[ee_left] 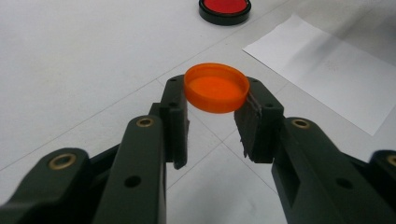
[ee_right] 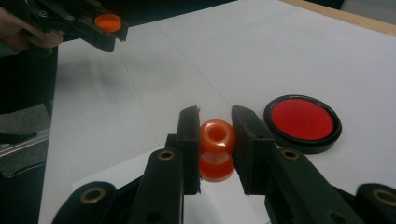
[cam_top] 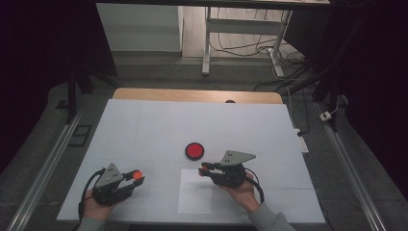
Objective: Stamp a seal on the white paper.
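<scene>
**Orange cap and orange spool held in the two tongs above the white table**

High view: no brand, label or legible writing shows on anything. The white table (cam_top: 144, 125) carries a round red disc with a black rim (cam_top: 195, 150) near its middle and a white sheet of paper (cam_top: 195, 191) just in front of it. The left tongs (cam_top: 136, 177) and the right tongs (cam_top: 206, 169) sit near the table's front edge, the paper between them; nothing stands in their way.

Left gripper view: the left tongs are clamped on a round orange plastic cap (ee_left: 216, 87), which sits level between the tips, open side up. The disc lies farther off, the paper to the right.

Right gripper view: the right tongs are clamped on a small glossy orange plastic spool-shaped piece (ee_right: 217, 149), its hole facing the camera. The disc lies just right of the tips.
</scene>
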{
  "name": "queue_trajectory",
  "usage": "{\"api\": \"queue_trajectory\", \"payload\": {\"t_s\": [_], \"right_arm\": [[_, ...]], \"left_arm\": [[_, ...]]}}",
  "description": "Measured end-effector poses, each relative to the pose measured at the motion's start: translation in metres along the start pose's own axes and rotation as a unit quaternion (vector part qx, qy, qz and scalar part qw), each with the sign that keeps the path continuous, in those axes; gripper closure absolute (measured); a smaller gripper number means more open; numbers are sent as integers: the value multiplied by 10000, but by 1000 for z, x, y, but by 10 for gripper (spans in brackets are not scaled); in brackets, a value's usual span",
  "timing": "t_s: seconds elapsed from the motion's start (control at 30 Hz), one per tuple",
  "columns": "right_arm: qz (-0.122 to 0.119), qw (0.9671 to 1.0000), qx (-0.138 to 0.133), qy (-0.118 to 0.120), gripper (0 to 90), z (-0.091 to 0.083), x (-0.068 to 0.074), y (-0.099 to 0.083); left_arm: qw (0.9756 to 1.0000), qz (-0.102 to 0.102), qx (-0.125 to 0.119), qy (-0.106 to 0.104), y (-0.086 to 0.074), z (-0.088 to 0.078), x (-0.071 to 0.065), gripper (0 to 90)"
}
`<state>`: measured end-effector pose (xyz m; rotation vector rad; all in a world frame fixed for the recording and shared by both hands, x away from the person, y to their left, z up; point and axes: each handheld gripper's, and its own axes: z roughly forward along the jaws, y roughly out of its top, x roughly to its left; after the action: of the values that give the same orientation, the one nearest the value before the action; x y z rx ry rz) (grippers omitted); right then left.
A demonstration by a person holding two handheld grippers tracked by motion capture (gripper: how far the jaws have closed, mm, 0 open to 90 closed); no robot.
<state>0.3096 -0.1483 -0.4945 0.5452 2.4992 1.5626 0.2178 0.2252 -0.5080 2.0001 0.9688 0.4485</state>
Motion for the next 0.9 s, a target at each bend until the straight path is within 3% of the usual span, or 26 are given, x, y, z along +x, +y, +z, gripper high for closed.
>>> {"api": "queue_trajectory", "payload": {"t_s": [0.47, 0.9], "right_arm": [[-41, 9997, 137, 180, 725, 6, 9, -5], [-198, 9980, 511, 313, 725, 17, 18, -9]], "left_arm": [[10000, 0, 8, -3, 0, 0, 0, 653], [10000, 8, 8, -1, 0, 1, 0, 653]]}}
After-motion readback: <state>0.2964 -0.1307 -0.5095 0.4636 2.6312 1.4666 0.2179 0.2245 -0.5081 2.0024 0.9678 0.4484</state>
